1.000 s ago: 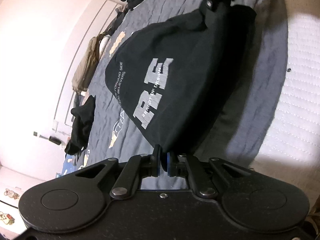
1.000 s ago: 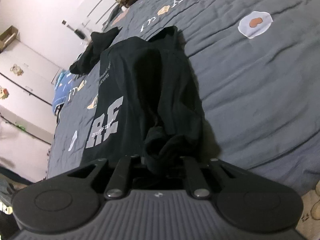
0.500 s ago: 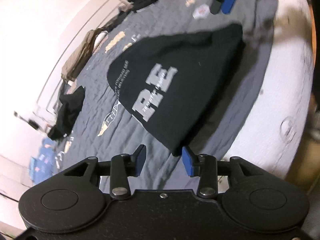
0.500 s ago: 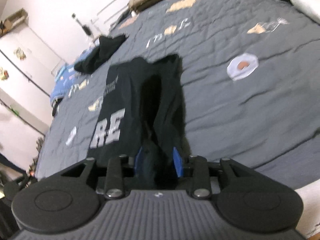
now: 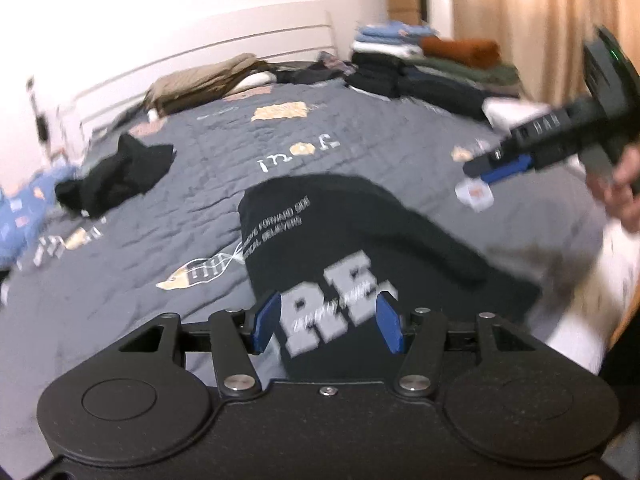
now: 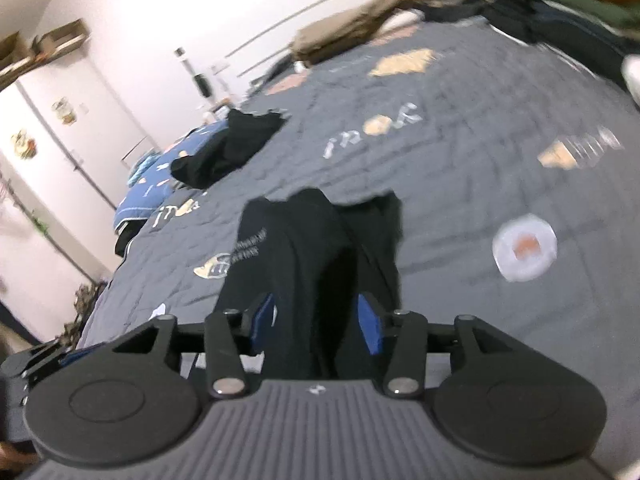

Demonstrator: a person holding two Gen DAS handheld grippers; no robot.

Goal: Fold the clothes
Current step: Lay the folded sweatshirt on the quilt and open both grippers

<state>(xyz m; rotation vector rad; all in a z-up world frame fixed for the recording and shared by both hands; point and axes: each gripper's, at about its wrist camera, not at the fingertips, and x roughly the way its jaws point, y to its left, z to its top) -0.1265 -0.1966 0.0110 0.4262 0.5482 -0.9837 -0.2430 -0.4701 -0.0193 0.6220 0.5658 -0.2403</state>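
Observation:
A black T-shirt [image 5: 360, 240] with grey "RE" lettering lies folded on the grey bed cover [image 5: 200, 184]. My left gripper [image 5: 326, 326] hovers above its near end, jaws opening, blue pads apart and nothing pressed between them. In the right wrist view the same T-shirt [image 6: 304, 248] lies below my right gripper [image 6: 316, 322], whose jaws are also opening and hold nothing. The right gripper [image 5: 500, 168] shows at the right of the left wrist view, held by a hand [image 5: 624, 196], raised over the bed.
A crumpled black garment [image 5: 116, 176] lies at the left of the bed. Stacks of folded clothes [image 5: 420, 68] and a tan garment [image 5: 208, 84] sit by the white headboard [image 5: 240, 40]. A blue blanket [image 6: 160, 176] hangs at the bed's left edge.
Both grippers have let go of the black T-shirt, opened and lifted away. The shirt now lies flat on the bed, and the left view has rolled upright.

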